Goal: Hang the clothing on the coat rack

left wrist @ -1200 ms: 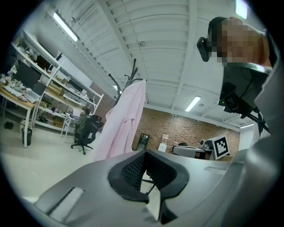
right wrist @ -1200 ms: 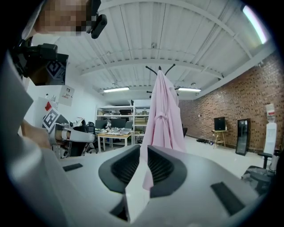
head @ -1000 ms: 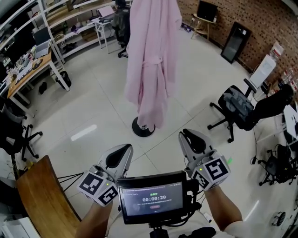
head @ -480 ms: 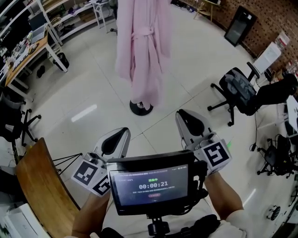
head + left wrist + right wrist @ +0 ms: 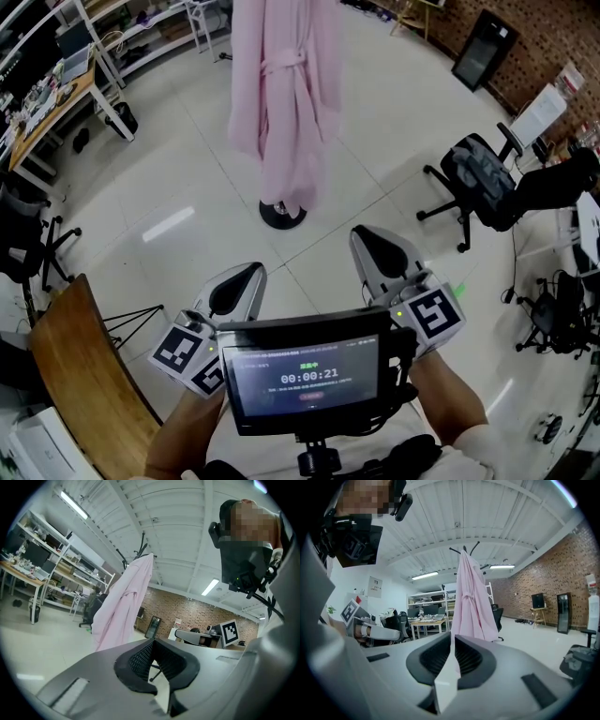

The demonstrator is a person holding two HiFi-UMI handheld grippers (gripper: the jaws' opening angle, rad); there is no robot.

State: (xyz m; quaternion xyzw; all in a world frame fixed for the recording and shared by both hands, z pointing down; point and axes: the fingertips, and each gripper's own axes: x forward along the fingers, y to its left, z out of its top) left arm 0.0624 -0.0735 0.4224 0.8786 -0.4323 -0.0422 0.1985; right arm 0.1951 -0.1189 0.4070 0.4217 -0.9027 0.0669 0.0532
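A long pink robe (image 5: pixel 281 94) hangs from the black coat rack, whose round base (image 5: pixel 282 215) stands on the pale floor ahead of me. The rack's hooks (image 5: pixel 464 550) stick out above the robe (image 5: pixel 473 602), which also fills the middle of the left gripper view (image 5: pixel 119 606). My left gripper (image 5: pixel 239 277) and right gripper (image 5: pixel 375 246) are held low near my body, well short of the rack and side by side. The left gripper (image 5: pixel 152 641) is shut and empty. The right gripper (image 5: pixel 453 637) has just been closing, with nothing between its pads, and now stands shut.
Two black office chairs (image 5: pixel 478 211) stand to the right. A wooden board (image 5: pixel 89 375) leans at the lower left, and a desk (image 5: pixel 56 103) with shelving lines the far left. A timer screen (image 5: pixel 305 380) sits between my hands. A dark panel (image 5: pixel 478 47) leans on the brick wall.
The robe and rack base have slid up and left in the head view. Both grippers stay low and empty, the left one having drifted slightly.
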